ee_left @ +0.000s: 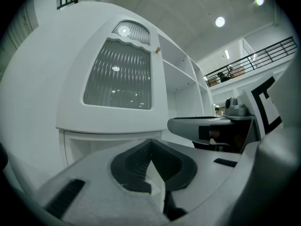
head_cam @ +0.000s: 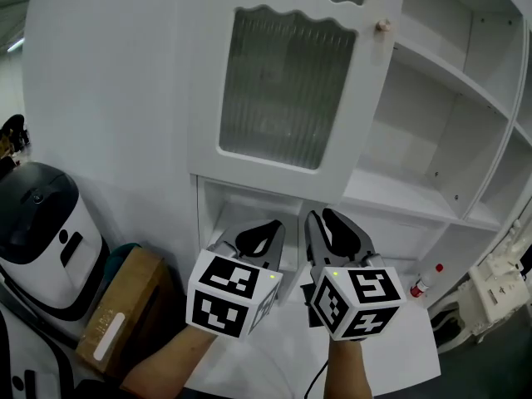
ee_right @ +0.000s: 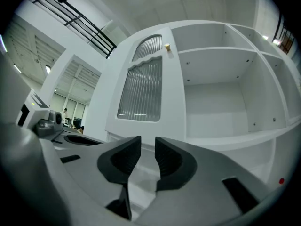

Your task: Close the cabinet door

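Plainly the job is barely begun: the cabinet door [head_cam: 287, 90], white with a ribbed glass pane, is not yet home. It hangs above and just ahead of the left claw [ee_left: 150, 144]. Its free edge, the one carrying the small round knob [head_cam: 382, 26], seems to stand forward of the cabinet front. That leaves the bare shelves [ee_right: 216, 93], ahead and to the right of the right claw [ee_right: 148, 142], open to the room. How wide the door is swung I cannot judge from where I stand.

Neither claw touches the door. Both are held level and low, side by side, below the door's bottom rail and in front of the shallow recess under it. The left claw has its jaws pressed together with nothing in them. The right claw's jaws stand a narrow gap apart, and only the cabinet's white front shows through that gap; it holds nothing.

So what is done, as far as I see, is only the approach: both tools are in front of the cabinet. What is left is everything that counts. A claw must come up to the door's face or its knob edge and swing it back against the cabinet front until it sits flush. Off to the left of the left claw a cardboard box [head_cam: 125, 314] leans by a white machine [head_cam: 41, 239], clear of the door's swing, I would say.
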A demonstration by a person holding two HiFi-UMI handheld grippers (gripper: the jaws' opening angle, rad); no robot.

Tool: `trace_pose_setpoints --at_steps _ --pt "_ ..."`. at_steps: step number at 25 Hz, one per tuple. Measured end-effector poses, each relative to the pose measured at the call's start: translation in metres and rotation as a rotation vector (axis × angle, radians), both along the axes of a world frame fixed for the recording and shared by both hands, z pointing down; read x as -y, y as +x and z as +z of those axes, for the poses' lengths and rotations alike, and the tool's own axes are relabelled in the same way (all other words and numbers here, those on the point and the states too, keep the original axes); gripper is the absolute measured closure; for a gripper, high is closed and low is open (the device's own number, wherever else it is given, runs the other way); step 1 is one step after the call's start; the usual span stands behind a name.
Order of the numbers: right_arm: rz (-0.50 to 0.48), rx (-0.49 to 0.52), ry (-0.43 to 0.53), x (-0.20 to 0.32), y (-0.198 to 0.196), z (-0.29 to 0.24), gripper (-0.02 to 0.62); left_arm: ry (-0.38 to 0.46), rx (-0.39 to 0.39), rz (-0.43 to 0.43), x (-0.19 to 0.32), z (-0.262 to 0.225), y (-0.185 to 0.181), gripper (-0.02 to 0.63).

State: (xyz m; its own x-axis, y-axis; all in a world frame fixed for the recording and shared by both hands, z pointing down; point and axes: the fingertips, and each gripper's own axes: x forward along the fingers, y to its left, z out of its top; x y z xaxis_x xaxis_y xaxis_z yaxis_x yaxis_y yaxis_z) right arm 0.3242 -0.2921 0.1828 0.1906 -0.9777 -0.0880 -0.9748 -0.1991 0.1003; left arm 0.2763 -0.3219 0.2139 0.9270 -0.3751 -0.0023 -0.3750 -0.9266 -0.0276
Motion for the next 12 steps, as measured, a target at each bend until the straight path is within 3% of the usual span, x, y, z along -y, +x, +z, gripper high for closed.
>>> trace_pose_setpoints --at_steps 12 --pt "-0.014 -0.007 -0.031 -0.006 -0.064 0.017 0.534 -0.007 0.017 0.016 -0.009 0.008 -0.046 0.595"
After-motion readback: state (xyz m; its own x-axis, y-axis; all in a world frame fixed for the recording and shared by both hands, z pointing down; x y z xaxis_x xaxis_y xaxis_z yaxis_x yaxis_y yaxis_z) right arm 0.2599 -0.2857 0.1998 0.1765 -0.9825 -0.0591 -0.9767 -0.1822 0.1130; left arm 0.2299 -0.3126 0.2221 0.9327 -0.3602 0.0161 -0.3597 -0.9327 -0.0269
